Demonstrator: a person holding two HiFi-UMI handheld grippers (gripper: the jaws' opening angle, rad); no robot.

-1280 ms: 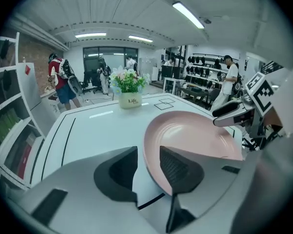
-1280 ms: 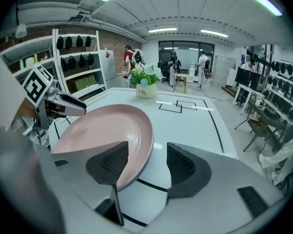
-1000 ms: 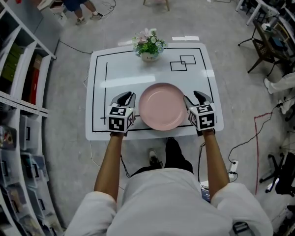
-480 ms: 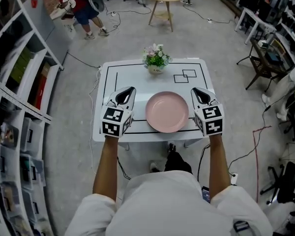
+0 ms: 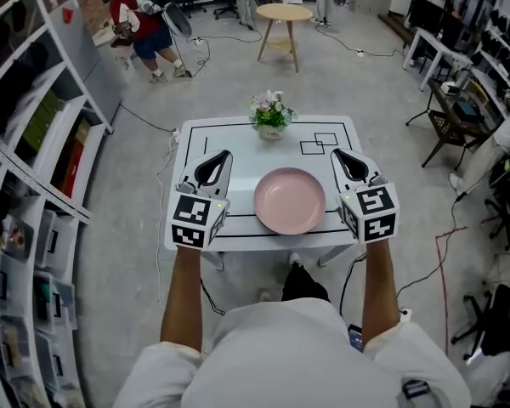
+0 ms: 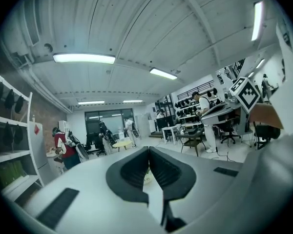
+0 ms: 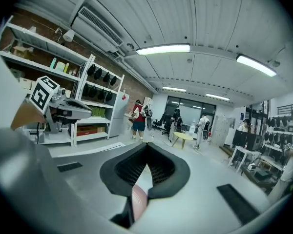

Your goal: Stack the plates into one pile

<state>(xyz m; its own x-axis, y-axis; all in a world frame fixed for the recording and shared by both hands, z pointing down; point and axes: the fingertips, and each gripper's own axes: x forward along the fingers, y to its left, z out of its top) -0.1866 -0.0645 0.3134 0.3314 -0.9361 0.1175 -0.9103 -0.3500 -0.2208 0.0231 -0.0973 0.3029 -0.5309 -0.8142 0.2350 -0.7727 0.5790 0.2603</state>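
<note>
**Both tongs shut and empty beside the plate**

Nearest, the person's two forearms reached out over the near edge of the counter [image 5: 238, 143], each hand holding its tool. The left tongs [image 5: 222, 157] pointed away from the person at the left of the plate [image 5: 290, 201], clear of its rim. In the left gripper view the left tongs [image 6: 148, 152] had both jaws pressed together with nothing between them. The right tongs [image 5: 339, 155] sat likewise at the right of the plate, apart from it. In the right gripper view the right tongs [image 7: 147, 147] were closed too and gripped nothing. A sliver of the pink plate [image 7: 138, 199] showed below them.

The plate lay flat in the near middle of the counter, between the two tools and inside the black outline. Whether others lay under it could not be told. At the far edge stood the flowers [image 5: 270, 113]. Beyond, on the floor, were a round table [image 5: 284, 12] and, far left, a person [image 5: 140, 24]. Shelves [image 5: 34, 143] ran along the left.
</note>
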